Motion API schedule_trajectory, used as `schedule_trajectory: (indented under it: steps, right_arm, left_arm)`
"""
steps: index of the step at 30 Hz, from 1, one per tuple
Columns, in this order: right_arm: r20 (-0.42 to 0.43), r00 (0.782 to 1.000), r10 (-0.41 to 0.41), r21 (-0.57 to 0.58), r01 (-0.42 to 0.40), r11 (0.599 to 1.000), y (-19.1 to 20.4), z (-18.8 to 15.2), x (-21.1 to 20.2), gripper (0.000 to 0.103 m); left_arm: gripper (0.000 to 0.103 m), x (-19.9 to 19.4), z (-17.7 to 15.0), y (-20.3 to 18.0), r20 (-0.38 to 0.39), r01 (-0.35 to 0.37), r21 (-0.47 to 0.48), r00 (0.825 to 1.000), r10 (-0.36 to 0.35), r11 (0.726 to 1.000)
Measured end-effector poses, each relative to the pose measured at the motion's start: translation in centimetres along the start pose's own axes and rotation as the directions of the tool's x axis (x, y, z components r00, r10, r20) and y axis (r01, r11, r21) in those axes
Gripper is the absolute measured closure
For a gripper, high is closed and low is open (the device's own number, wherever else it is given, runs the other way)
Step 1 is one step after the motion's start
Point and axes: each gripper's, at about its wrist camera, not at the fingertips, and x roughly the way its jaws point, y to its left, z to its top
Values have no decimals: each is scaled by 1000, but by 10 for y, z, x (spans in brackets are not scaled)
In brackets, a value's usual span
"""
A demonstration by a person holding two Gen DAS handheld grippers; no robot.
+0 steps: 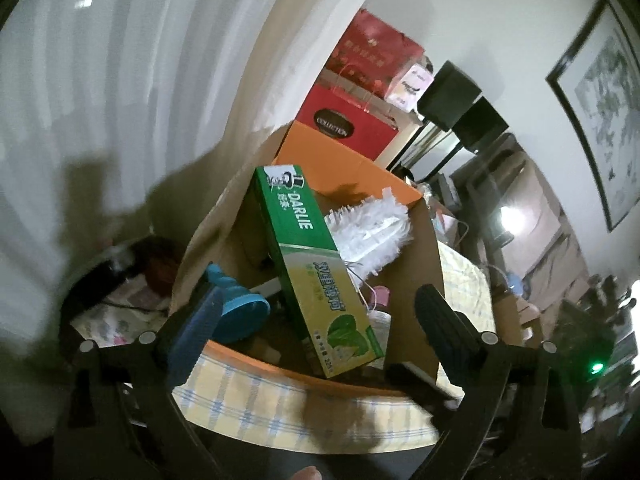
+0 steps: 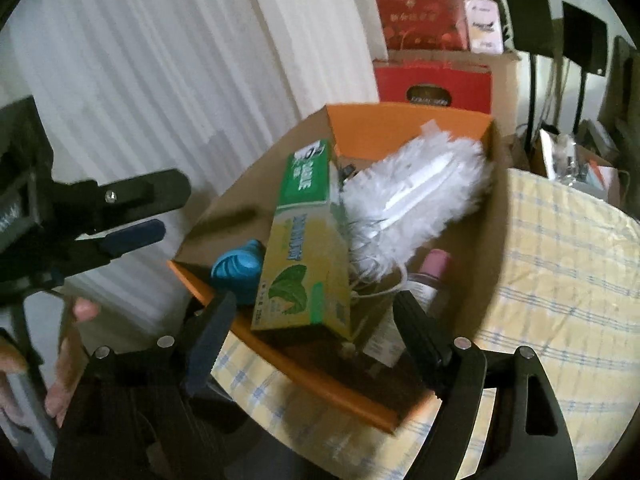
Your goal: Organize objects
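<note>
An open cardboard box (image 1: 424,248) (image 2: 496,208) with orange flaps stands on a yellow checked tablecloth (image 2: 560,280). Leaning in it is a green and yellow Darlie toothpaste carton (image 1: 304,256) (image 2: 304,256). A white feather duster (image 1: 368,228) (image 2: 416,192) lies beside the carton. A blue plastic item (image 1: 236,304) (image 2: 240,268) and a pink-capped bottle (image 2: 432,272) sit lower down. My left gripper (image 1: 320,292) (image 2: 172,210) hovers open above the box's near rim. My right gripper (image 2: 314,300) is open too, just before the near flap. Neither one's pads touch anything.
White curtains (image 2: 160,80) hang behind the box. Red gift boxes (image 1: 352,120) (image 2: 432,80) are stacked at the back, with black stands (image 2: 560,32) and clutter to the right. A framed picture (image 1: 600,100) hangs on the wall. A person's hand (image 2: 76,320) shows at lower left.
</note>
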Motion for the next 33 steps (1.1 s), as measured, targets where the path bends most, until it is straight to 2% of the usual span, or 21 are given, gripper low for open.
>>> schedule_trajectory:
  steps: [6,7,9,11,20,25,33]
  right_arm:
    - [53,994,-100,7,100,995,-14,-15,-41,12]
    - [61,990,-128,7,128,992,-16,-18,-46,11]
    - [80,977,-198,1,199,980,-19,-25,-56,2]
    - [88,966,-242,8,243,970,-22,-35,-66,1]
    - [112,934,-338,89,329,940,-40,-56,-105,0]
    - [110,916,-387,139,371,918,-52,-71,-124,0]
    - [101,902,-420,199,395,897,-60,-96,-145,0]
  left_arm:
    - [5,-12,-15,-22,25,-51,100,998,49,994]
    - [2,-13,-18,-25,22,-55,110,998,53,992]
    - [2,-17,-27,-33,19,-50,136,999,48,989]
    - [1,-23,-35,-40,26,-56,162,998,52,985]
    - [1,-33,-69,-79,50,-88,320,996,76,943]
    - [1,-34,-88,-93,39,-67,353,998,57,933]
    - [0,-36,-114,-109,38,-72,373,997,62,925]
